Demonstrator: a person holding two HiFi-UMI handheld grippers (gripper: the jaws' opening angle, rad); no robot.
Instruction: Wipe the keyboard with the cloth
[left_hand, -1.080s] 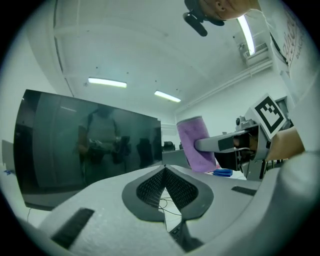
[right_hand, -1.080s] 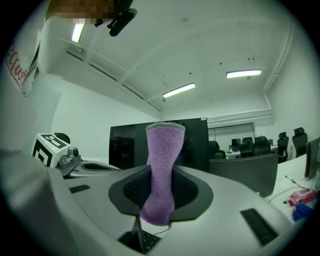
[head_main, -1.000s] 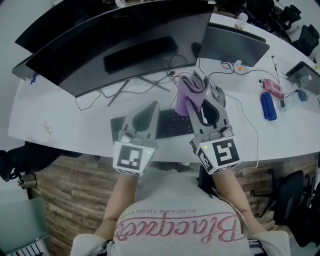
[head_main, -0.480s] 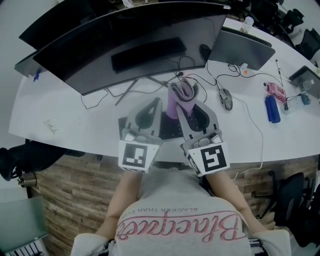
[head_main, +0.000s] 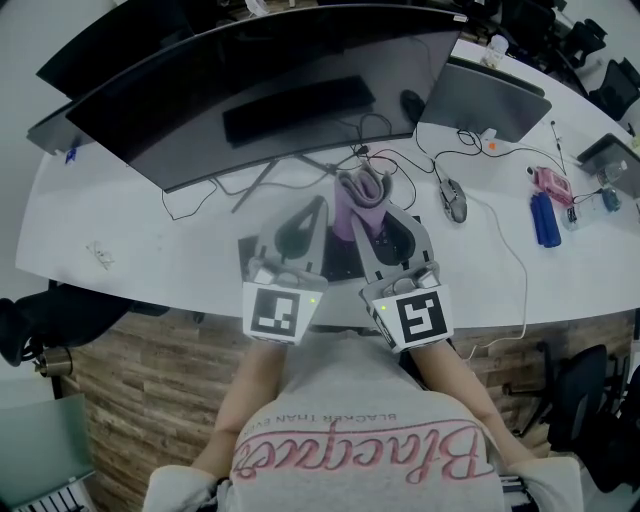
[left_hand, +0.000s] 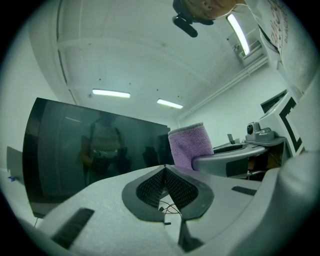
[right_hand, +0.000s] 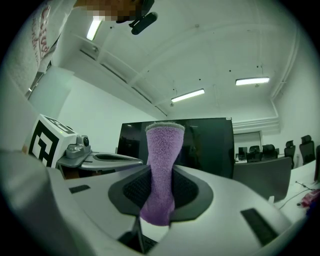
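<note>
While the right gripper clamps the purple cloth upright above the keyboard's far side, the left gripper hangs just beside it, jaws together, empty. Monitor stand & cables crowd beyond the keyboard's far edge; bare desk lies to its left.

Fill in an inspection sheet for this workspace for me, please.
Surface: white desk.
Job's things: keyboard at the desk's front edge, under both grippers; purple cloth clamped.
Clutter: mouse, blue item, pink item, all at right.
Grippers: left hand-held gripper shut, empty; right hand-held gripper shut on the cloth.
Cables: black cables below the monitor; white cable at right.
Surroundings: curved monitor, second screen, wood-plank floor.
</note>
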